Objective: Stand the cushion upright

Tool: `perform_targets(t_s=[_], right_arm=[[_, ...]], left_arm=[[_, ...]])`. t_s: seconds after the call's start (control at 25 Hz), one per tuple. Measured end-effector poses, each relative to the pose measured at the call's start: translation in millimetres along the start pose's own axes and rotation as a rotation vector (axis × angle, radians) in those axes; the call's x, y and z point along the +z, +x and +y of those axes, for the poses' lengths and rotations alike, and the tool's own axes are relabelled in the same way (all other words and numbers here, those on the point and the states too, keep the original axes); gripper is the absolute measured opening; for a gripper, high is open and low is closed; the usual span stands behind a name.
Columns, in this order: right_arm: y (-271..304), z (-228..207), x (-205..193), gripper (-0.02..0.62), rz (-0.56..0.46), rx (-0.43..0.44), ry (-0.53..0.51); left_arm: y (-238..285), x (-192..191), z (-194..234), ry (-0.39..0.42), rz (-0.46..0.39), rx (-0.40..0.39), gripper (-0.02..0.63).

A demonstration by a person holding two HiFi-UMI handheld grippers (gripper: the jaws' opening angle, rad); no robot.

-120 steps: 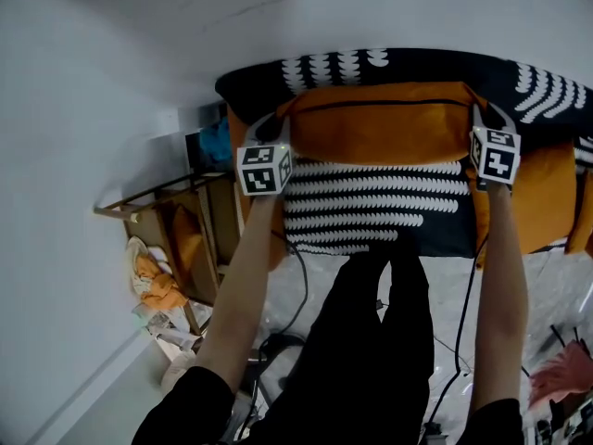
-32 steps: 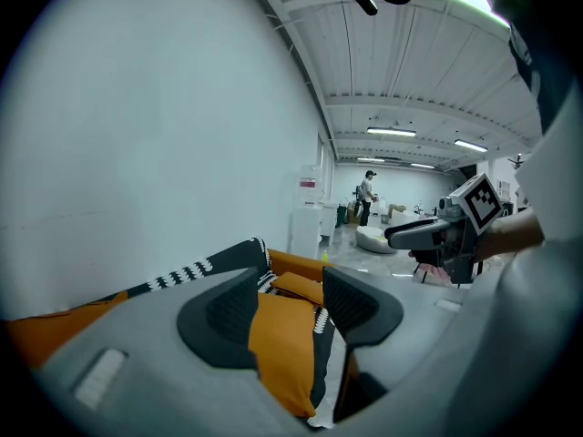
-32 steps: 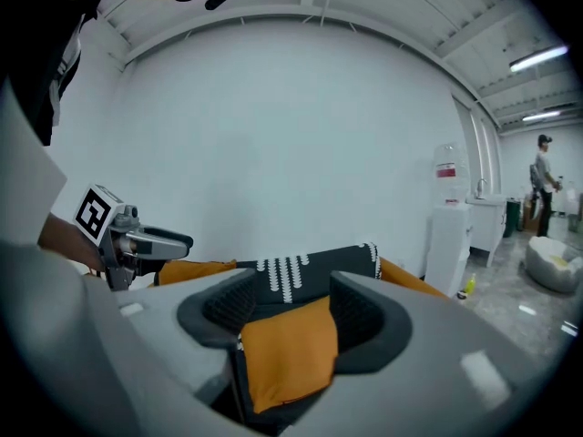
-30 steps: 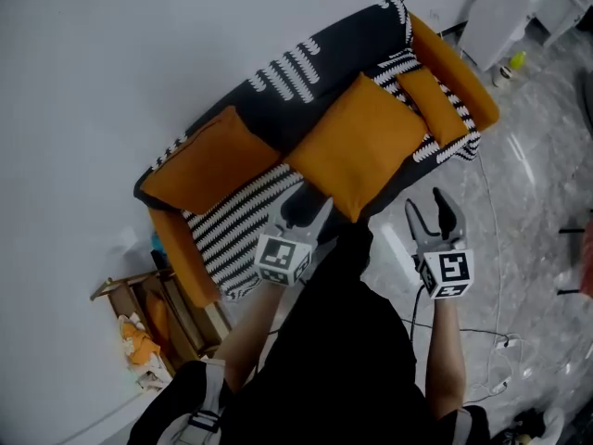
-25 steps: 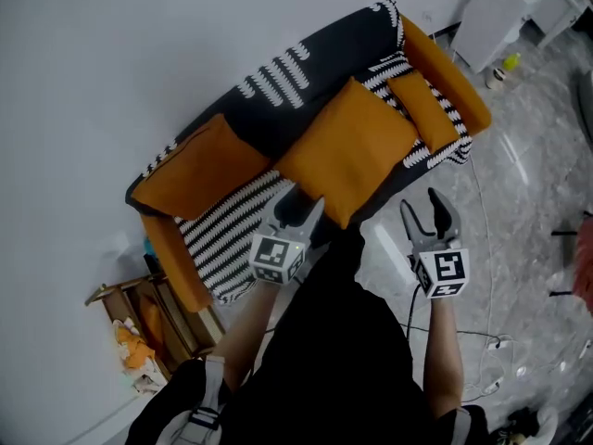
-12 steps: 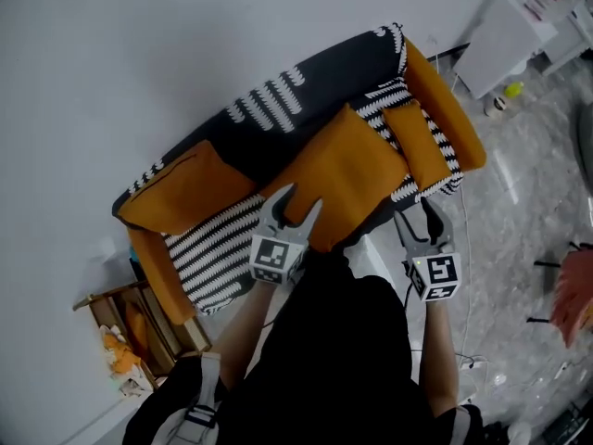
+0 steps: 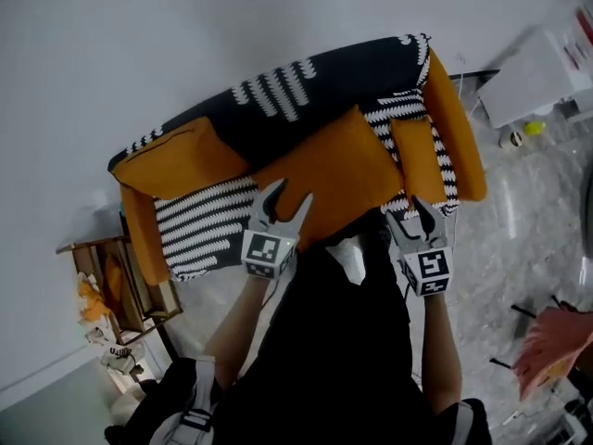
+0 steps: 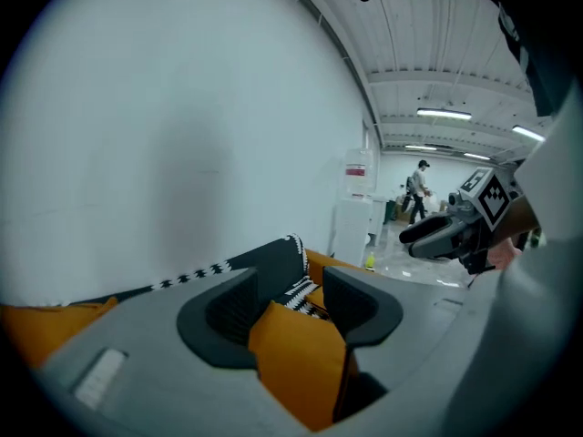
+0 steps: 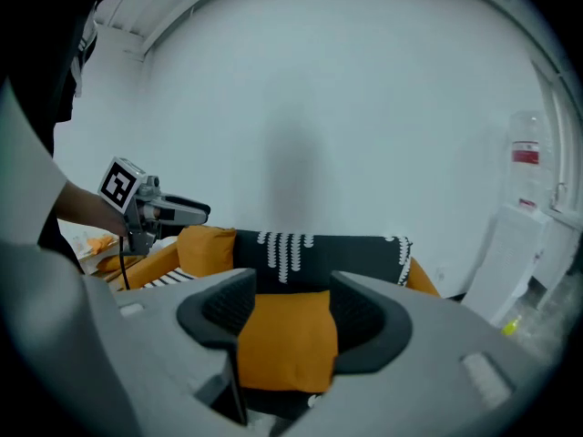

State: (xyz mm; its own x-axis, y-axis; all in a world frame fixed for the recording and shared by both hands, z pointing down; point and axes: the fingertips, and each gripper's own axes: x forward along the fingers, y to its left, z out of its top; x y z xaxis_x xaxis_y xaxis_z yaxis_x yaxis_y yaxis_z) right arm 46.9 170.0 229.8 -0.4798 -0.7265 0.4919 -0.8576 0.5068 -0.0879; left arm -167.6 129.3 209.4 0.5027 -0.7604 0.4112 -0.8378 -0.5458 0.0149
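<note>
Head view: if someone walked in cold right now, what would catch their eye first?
The sofa, black with white stripes and orange arms, stands out against the plain white wall. A large orange cushion lies flat across the middle of its seat, and a second cushion leans on the backrest at the picture's left end. The left gripper and right gripper hover open and empty at the flat one's front edge.

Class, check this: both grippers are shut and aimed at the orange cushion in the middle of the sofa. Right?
One point is wrong: the left gripper and right gripper are open, jaws apart, as each gripper view shows. They do aim at the orange cushion mid-sofa.
</note>
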Motion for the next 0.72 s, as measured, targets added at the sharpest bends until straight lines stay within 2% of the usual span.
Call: perform_targets(t_s=[0.24,0.44,0.56,0.72], right_arm=[[12.5,-22.2,-25.7,0.256,0.074,0.201,-0.107],[29.3,-28.9,-60.9,0.256,0.156,0.325,-0.202],[41.2,-31.5,-88.6,0.256,0.222,0.382,-0.253],[65.2,-36.0,-118.8,0.256,0.283,0.42,-0.329]], left_arm=[[-29.0,-37.2,-23.8,-0.157,0.051,0.226,0.233],[-56.7,-78.8,-40.7,-0.232,0.106,0.371,0.233],[-70.6,-106.0,-49.9,-0.268,0.138,0.438,0.233],[-75.2,-145.4,-52.9,-0.298,0.187,0.477,0.233]])
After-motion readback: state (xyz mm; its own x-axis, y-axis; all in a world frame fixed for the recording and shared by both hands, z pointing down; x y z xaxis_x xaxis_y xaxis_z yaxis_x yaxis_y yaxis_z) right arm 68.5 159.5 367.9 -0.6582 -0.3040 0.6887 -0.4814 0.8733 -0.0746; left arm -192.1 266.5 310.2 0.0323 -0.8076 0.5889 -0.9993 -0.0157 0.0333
